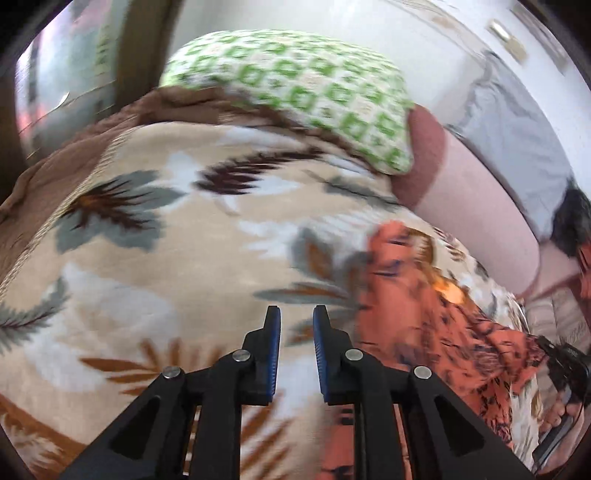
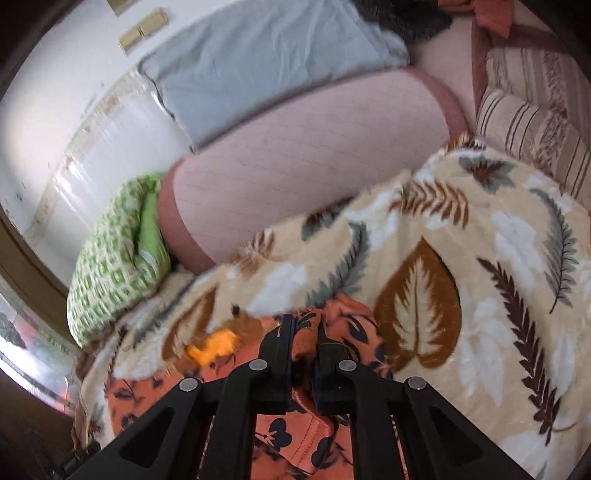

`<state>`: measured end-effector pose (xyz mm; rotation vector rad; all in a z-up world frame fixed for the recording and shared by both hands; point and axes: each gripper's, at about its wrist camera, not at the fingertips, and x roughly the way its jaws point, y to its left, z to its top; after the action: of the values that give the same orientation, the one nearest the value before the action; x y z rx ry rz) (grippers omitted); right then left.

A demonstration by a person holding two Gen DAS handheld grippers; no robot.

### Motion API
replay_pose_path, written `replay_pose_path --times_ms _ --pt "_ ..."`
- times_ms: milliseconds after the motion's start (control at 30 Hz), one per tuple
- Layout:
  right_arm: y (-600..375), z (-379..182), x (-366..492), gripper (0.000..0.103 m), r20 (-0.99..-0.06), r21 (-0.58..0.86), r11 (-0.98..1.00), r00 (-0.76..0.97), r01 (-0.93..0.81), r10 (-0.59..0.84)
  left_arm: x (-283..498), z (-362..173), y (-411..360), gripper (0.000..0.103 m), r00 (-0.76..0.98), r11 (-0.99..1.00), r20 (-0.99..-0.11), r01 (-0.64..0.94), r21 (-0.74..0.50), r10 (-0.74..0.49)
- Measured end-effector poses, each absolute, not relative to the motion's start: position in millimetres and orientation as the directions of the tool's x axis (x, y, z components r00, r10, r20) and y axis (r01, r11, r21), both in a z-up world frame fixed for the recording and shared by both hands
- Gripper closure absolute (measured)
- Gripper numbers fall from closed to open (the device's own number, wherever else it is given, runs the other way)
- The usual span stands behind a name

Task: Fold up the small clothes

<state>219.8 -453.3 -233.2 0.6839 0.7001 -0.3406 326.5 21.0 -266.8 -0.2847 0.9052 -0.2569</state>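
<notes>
Orange garment [image 2: 314,435], blurred and partly hidden, pinched in right tongs [image 2: 303,334]; left tongs [image 1: 296,317] narrowly parted, empty.

Bed ahead of me under leaf-print blanket [image 1: 155,236]. Green-patterned pillow [image 1: 295,92] and pink bolster [image 2: 306,155] lie by white wall [image 1: 280,22]. Daylight, motion blur.

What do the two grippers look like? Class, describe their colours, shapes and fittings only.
The left gripper is matte black plastic with two flat fingers lined with ribbed blue pads. Angled black link bars with teardrop cut-outs carry the fingers, pinned by round silver pivots. The right gripper has the same black build and silver pivots. Its pad colour is hard to see. No cables or markings show on either.
</notes>
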Motion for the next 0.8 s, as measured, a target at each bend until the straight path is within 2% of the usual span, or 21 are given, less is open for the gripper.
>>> replay_pose_path --times_ms 100,167,267,300,333,367,400,500,533,600,633,667,733,767,800 --pt "-458 -248 218 0.091 -0.703 0.501 0.706 0.712 0.5 -0.005 319 -254 -7 0.083 0.625 0.929 -0.691 0.19 -0.317 -0.363" --pt "-465 -256 217 0.09 -0.705 0.526 0.69 0.709 0.497 0.027 314 -248 -23 0.066 0.649 0.931 -0.668 0.233 -0.28 -0.363" --pt "-476 -263 200 0.087 -0.678 0.563 0.654 0.735 0.505 0.016 306 -244 -47 0.063 0.661 0.922 -0.644 0.304 -0.24 -0.386" --pt "-476 -263 200 0.075 -0.678 0.563 0.654 0.735 0.505 0.016 304 -244 -53 0.063 0.659 0.917 -0.64 0.327 -0.229 -0.395" --pt "-481 -267 191 0.052 -0.669 0.576 0.639 0.743 0.511 0.009 302 -244 -61 0.062 0.657 0.911 -0.637 0.352 -0.214 -0.403" --pt "-483 -266 187 0.037 -0.655 0.586 0.628 0.755 0.512 -0.005 301 -245 -69 0.062 0.655 0.906 -0.636 0.374 -0.196 -0.408" --pt "-485 -264 180 0.028 -0.639 0.59 0.618 0.769 0.52 -0.037 300 -247 -78 0.062 0.653 0.904 -0.639 0.389 -0.178 -0.407" --pt "-486 -261 174 0.028 -0.633 0.585 0.618 0.772 0.526 -0.057 304 -257 -93 0.061 0.635 0.908 -0.672 0.395 -0.141 -0.381" --pt "-481 -262 176 0.028 -0.662 0.565 0.638 0.749 0.523 -0.028 305 -261 -95 0.061 0.633 0.913 -0.686 0.391 -0.118 -0.359" --pt "-478 -260 174 0.028 -0.672 0.54 0.653 0.739 0.531 -0.045 315 -280 -101 0.061 0.614 0.935 -0.753 0.355 -0.003 -0.236" --pt "-464 -252 170 0.028 -0.67 0.473 0.722 0.738 0.504 -0.077 317 -288 -101 0.061 0.604 0.94 -0.775 0.34 0.041 -0.184" --pt "-458 -250 170 0.028 -0.672 0.455 0.75 0.738 0.479 -0.063 321 -297 -97 0.058 0.592 0.947 -0.795 0.312 0.078 -0.13" --pt "-441 -252 175 0.03 -0.705 0.426 0.804 0.709 0.415 0.007 329 -302 -82 0.047 0.556 0.961 -0.819 0.275 0.02 -0.142" --pt "-441 -252 175 0.031 -0.705 0.426 0.804 0.709 0.415 0.007 334 -303 -72 0.047 0.526 0.966 -0.832 0.254 -0.045 -0.177" --pt "-432 -253 178 0.038 -0.723 0.404 0.828 0.69 0.39 0.028 337 -304 -65 0.047 0.502 0.966 -0.841 0.244 -0.087 -0.202"
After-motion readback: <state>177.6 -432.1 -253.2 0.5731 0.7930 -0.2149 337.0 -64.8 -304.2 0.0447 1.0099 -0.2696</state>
